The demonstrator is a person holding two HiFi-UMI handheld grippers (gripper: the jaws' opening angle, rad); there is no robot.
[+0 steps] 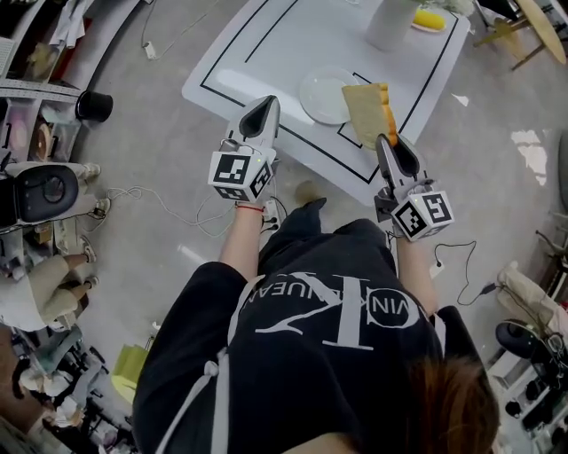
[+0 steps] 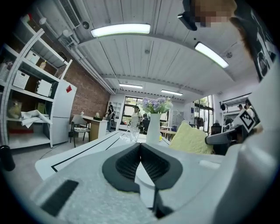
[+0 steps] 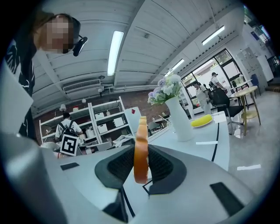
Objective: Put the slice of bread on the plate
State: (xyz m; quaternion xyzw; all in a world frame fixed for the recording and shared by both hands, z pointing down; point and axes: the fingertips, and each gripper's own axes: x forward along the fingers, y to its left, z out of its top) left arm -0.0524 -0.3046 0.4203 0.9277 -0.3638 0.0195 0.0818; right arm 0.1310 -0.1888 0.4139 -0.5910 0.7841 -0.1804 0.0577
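The right tongs (image 1: 382, 142) were clenched on the pale slice of bread with an orange-brown crust (image 1: 366, 111), edge-on between the pads. It stuck out ahead of them above the white table with black lines (image 1: 266, 44). The round white plate (image 1: 318, 96) sat just left of the slice, ahead of the left tongs (image 1: 269, 105), whose jaws were pressed together on nothing. On the person's black T-shirt (image 1: 293, 372), white upside-down lettering was only partly readable: "VIN K".

White table (image 1: 266, 53), black lines marked on top. On it: white plate (image 1: 321, 96), white vase (image 1: 390, 22), and a yellow item (image 1: 428, 18) just beside the vase.
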